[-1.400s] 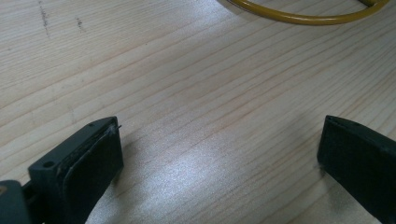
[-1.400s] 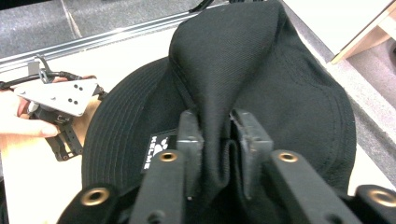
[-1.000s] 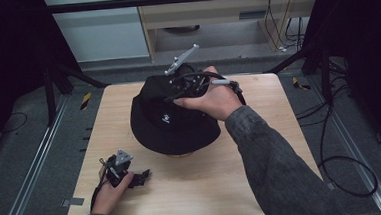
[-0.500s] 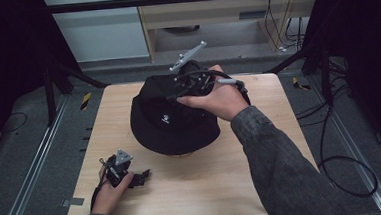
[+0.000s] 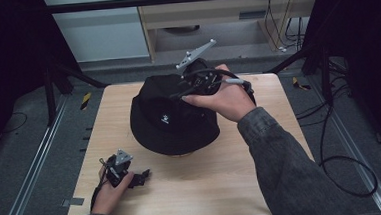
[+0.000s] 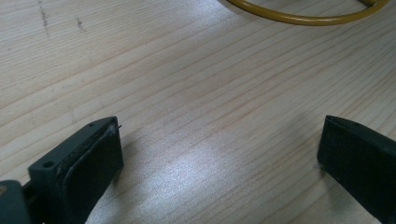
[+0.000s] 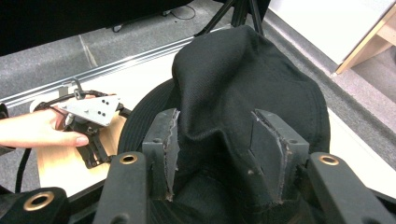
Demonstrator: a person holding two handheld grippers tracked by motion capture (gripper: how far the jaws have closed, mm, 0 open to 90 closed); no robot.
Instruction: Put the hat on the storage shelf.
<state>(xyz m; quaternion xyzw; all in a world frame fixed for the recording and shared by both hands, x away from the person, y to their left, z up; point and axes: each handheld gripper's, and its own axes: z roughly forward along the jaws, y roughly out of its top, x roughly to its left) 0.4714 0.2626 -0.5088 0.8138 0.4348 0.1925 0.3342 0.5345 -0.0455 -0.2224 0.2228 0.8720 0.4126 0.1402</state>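
A black bucket hat (image 5: 171,116) sits on the far half of the wooden table (image 5: 222,175), a little left of the middle, its brim spread over the boards; on the front of its crown is a small white emblem (image 5: 164,120), too small and blurred to read as a word or a brand (no other writing can be made out anywhere). The right gripper (image 7: 212,140) comes down on the crown from the far right side, and in the right gripper view its two black jaws pinch a raised fold of the hat's cloth between their pads, with the fabric bunched and creased there. In the high view the right hand (image 5: 225,98) wraps that gripper on top of the hat, its grey three-cornered plate (image 5: 195,53) sticking up behind and its cable looping over the wrist. The left gripper (image 5: 124,172) lies low at the near left corner of the table, well apart from the hat, held by the left hand (image 5: 108,192); in the left gripper view its jaws stand wide apart with nothing but bare wood grain between them. At the top of that view a curved yellow ring (image 6: 303,17) rests on the table ahead of the jaws. Around the table are a grey floor, metal rails (image 5: 29,172) to the left, black and yellow tape (image 5: 86,100), loose cables (image 5: 342,163) at the right and a pale wooden cabinet (image 5: 212,11) beyond.
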